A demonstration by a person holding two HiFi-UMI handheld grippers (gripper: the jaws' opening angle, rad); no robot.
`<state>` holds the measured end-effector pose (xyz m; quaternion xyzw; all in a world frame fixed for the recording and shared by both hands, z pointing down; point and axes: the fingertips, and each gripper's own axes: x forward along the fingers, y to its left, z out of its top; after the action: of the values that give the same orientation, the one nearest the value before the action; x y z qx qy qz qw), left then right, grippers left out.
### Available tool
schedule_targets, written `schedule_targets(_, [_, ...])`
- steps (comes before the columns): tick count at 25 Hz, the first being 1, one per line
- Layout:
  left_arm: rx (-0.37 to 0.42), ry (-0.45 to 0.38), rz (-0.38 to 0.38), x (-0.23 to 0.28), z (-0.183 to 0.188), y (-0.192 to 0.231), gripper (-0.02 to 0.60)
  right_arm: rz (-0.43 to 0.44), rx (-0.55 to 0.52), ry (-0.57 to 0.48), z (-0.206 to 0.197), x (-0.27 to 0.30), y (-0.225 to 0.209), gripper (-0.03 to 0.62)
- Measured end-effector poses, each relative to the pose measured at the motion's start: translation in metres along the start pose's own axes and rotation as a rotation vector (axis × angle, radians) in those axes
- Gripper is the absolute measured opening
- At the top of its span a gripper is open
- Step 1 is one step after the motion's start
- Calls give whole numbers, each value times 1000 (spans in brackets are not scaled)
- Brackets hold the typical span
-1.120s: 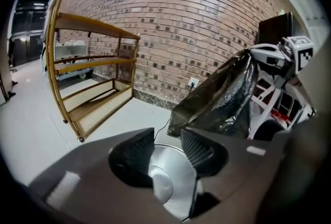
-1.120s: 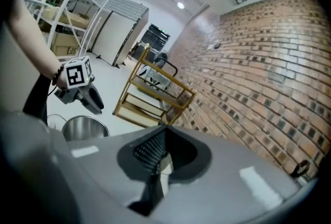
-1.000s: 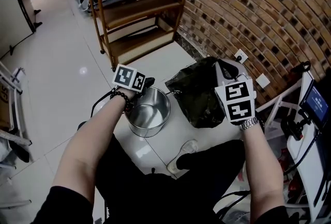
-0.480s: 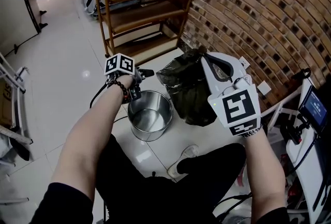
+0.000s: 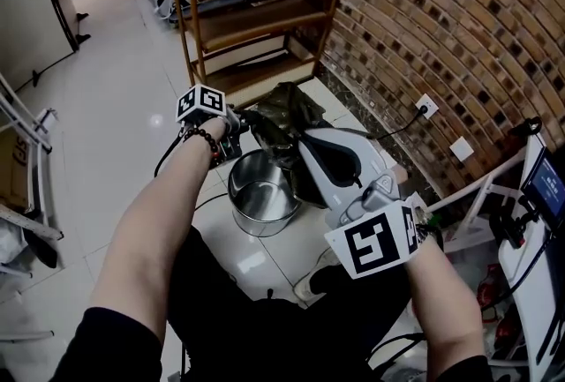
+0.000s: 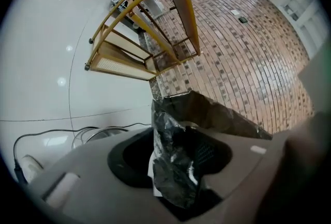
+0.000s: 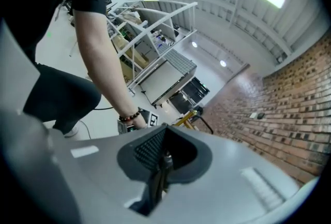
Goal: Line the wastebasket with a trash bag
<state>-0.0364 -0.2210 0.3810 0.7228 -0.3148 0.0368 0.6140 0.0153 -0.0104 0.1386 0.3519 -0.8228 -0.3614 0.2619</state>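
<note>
Trash bag [image 5: 284, 107] film is stretched between both grippers, above the far rim of the wastebasket [image 5: 256, 217]. A crumpled bunch of it is gripped by the left gripper [image 5: 250, 121]. That gripper's jaws have just been opening and are kept apart only by the thickness of the bunch. A thin fold is pinched by the right gripper [image 5: 296, 140], whose jaws are closed together on it. The steel wastebasket is stood upright on white glossy floor tiles [image 5: 106, 107], just below both grippers, with its bare inside exposed. A wooden shelf rack [image 5: 256, 18] is located beyond the left gripper. A brick wall [image 5: 441, 18] fitted with sockets [image 5: 426, 105] is seen beyond and to the right of the right gripper.
</note>
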Motion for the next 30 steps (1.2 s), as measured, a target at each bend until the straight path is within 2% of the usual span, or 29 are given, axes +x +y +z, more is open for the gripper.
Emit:
schedule_targets(2, [1, -21, 17, -4, 2, 8, 174, 27, 22, 2, -7, 0, 20, 3])
schedule_targets(4, [30, -38, 47, -9, 4, 15, 86, 37, 48, 13, -18, -2, 37, 3])
schedule_targets(5, [50, -44, 63, -12, 4, 18, 10, 34, 62, 19, -24, -3, 44, 3])
schedule_targets(6, [69, -49, 74, -15, 5, 21, 3, 28, 74, 25, -30, -4, 51, 3])
schedule_targets(10, [138, -71, 100, -27, 9, 25, 3, -11, 127, 70, -54, -7, 68, 3])
schedule_targets(12, [184, -82, 112, -35, 11, 25, 3, -17, 187, 101, -67, -9, 76, 3])
schedule_targets(16, [264, -86, 94, -47, 7, 17, 3, -15, 385, 144, -101, -12, 90, 70])
schedule_targets(21, [303, -106, 49, -65, -1, 5, 3, -29, 631, 217, -137, -22, 93, 140])
schedule_targets(26, [330, -137, 10, -88, -1, -12, 3, -34, 791, 223, -146, -32, 76, 200])
schedule_targets(30, [349, -141, -35, -102, -10, -28, 3, -115, 895, 168, -133, -48, 31, 216])
